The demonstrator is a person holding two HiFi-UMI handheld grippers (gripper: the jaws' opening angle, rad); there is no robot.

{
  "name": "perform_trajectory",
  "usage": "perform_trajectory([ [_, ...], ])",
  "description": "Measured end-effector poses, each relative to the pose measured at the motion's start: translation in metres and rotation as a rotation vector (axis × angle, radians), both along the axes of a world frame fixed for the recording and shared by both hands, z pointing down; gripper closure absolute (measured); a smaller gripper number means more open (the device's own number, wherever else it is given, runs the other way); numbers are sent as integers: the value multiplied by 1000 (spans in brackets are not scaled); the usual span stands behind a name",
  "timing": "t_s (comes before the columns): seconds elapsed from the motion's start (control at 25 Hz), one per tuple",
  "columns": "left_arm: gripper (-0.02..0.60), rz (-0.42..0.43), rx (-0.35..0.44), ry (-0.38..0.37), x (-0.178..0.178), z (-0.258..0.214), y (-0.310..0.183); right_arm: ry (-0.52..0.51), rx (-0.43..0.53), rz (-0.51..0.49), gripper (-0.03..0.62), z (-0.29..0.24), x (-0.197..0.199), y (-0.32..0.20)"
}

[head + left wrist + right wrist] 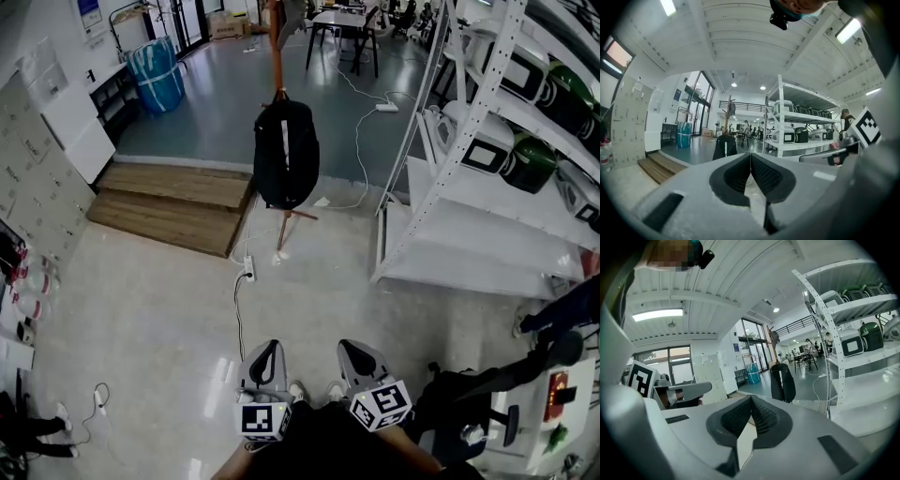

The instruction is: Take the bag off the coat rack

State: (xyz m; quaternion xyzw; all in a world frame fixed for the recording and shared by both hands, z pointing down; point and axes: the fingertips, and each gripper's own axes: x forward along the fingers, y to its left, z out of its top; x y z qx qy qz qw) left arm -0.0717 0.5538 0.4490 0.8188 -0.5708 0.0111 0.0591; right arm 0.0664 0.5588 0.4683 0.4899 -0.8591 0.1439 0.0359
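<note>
"So where was the bag [286, 155] at that point?"

"Hanging on the coat rack [276, 37], well ahead of me across the floor, beyond the wooden step [173, 202] and to the left of the white shelves [487, 141]. I wasn't near it; both grippers sat low, close to my body."

"And the jaws?"

"The left gripper [266, 354] and the right gripper [354, 356] were the same: jaws pressed together, nothing between them."

"How did you mean to go about it?"

"As I judged it, the step in hand was simply walking up. A white cable [237, 305] lay on the floor between me and the foot of the rack, so I meant to step around it. I'd part the jaws before getting close and aim for the top of the bag, where it met the pole. Then I'd lift it straight up rather than tug sideways. The rack looked slim on thin legs, and I thought a sideways pull could tip it."

"What did the bag look like?"

"It was black and rounded, like a backpack, with a pale stripe down the middle. It hung upright against the reddish pole, its bottom clear of the floor. I couldn't tell how it was hooked on."
</note>
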Motion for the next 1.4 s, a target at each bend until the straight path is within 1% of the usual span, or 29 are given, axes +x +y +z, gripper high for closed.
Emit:
perform_trajectory([
  [0.16, 564, -3, 5, 2, -17, 2, -1, 12, 4, 8, 583, 2, -16, -2],
  [0.28, 563, 9, -7, 6, -26, 8, -2, 25, 4, 27, 583, 8, -24, -5],
  [0.48, 563, 40, 13, -8, -35, 12, -16, 28, 4, 52, 583, 13, -32, -18],
  [0.64, 563, 35, -16, -10, -38, 19, -29, 24, 5, 50, 583, 16, -34, -35],
  [0.84, 563, 25, -1, -4, -32, 20, -64, 13, 12, 42, 583, 18, -31, -73],
  [1.0, 563, 1, -32, -3, -29, 29, -96, 15, 5, 14, 583, 23, -28, -108],
  [1.24, 563, -29, -29, -2, -18, 31, -160, 19, -9, -26, 583, 28, -19, -174],
  [1.32, 563, -22, -11, 1, -9, 26, -183, 17, -7, -38, 583, 27, -14, -198],
  [1.4, 563, -31, -9, -1, 1, 22, -207, 10, -1, -50, 583, 23, -5, -223],
])
